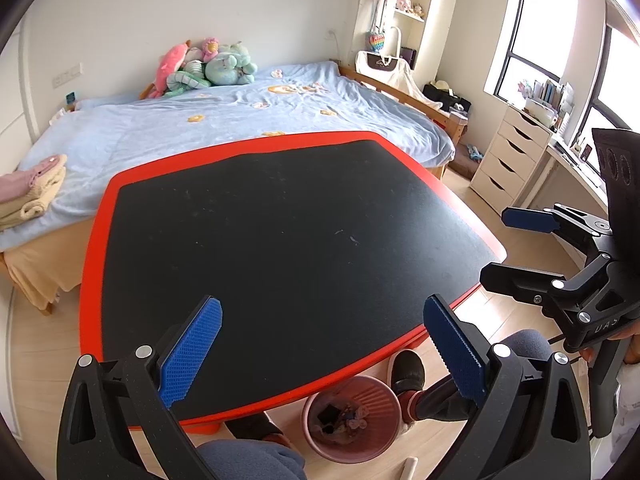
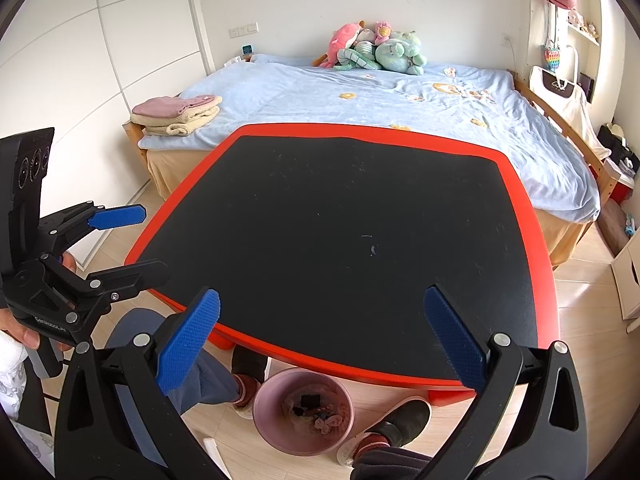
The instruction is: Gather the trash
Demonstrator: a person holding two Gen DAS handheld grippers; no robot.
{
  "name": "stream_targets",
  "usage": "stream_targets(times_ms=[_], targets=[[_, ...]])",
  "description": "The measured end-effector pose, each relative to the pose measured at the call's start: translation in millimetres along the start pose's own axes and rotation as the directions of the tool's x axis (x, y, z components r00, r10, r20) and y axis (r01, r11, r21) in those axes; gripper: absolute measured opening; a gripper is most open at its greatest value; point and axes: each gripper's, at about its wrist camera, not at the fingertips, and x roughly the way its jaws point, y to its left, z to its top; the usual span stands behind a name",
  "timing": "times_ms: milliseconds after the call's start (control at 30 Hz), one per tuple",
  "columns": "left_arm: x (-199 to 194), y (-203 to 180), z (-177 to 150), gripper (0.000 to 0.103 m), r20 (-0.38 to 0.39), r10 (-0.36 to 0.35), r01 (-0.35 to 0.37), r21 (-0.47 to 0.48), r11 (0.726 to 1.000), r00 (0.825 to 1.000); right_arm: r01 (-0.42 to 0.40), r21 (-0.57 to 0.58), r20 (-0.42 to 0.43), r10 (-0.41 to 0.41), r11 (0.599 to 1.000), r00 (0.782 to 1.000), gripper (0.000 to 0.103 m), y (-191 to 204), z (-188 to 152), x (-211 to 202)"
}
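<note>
A pink waste bin (image 1: 352, 420) stands on the floor under the near edge of the table, between the person's feet. It holds several scraps of trash. It also shows in the right wrist view (image 2: 303, 412). The table (image 1: 96, 240) has a black top with a red rim, and I see nothing lying on it. My left gripper (image 1: 324, 356) is open and empty above the table's near edge. My right gripper (image 2: 324, 336) is open and empty, also above the near edge. Each gripper shows in the other's view, the right (image 1: 516, 240) and the left (image 2: 132, 240), both open.
A bed (image 2: 400, 92) with a blue cover stands behind the table, with plush toys (image 2: 376, 48) at its head and folded towels (image 2: 176, 114) at one corner. A white drawer unit (image 1: 508, 156) and a desk stand at the right. The person's shoes (image 2: 400, 420) flank the bin.
</note>
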Motion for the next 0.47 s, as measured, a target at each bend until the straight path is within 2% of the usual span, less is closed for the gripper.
stream_targets(times_ms=[467], targets=[[1,-7,-6,0.097,-0.001,-0.002,0.002,0.031,1.000,1.000,0.001,-0.001,-0.001,-0.001,1.000,1.000,0.100,-1,-4,-1]])
